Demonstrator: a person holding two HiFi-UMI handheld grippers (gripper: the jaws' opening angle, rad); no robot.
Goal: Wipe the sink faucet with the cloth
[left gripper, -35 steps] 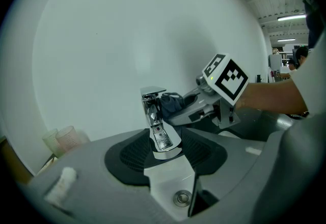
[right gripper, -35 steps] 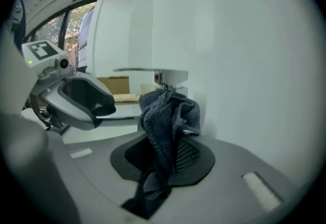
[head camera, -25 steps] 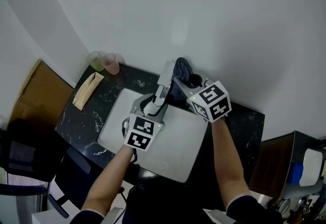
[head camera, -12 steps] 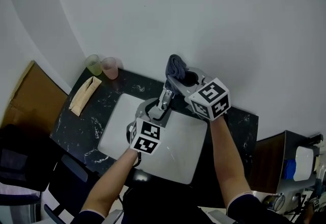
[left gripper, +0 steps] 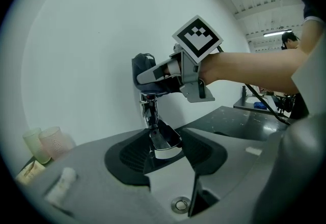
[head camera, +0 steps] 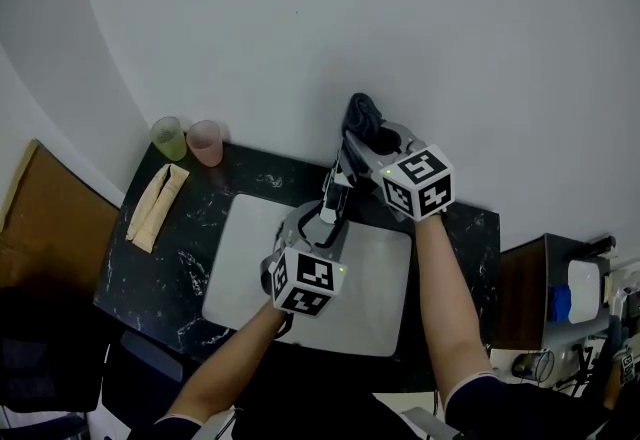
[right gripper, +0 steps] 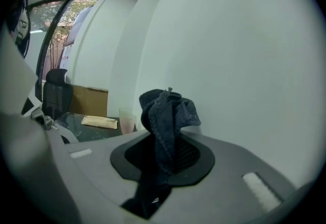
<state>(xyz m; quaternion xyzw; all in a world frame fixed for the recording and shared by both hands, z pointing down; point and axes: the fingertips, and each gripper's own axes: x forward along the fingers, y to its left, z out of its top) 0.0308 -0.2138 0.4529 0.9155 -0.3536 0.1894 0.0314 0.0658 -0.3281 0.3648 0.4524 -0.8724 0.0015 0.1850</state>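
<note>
Right tongs point(right gripper: 165, 154) are clamped on the dark blue cloth point(right gripper: 168, 113), bunched up against the white wall just above the faucet point(left gripper: 151, 116). Left tongs point(left gripper: 164, 149) pinch the faucet's chrome spout over the white sink point(head camera: 250, 273), set in the black marbled counter point(head camera: 165, 263).

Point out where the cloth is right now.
The dark cloth is pinched in the right gripper, against the white wall just above the top of the faucet, at the head view's upper middle.
</note>
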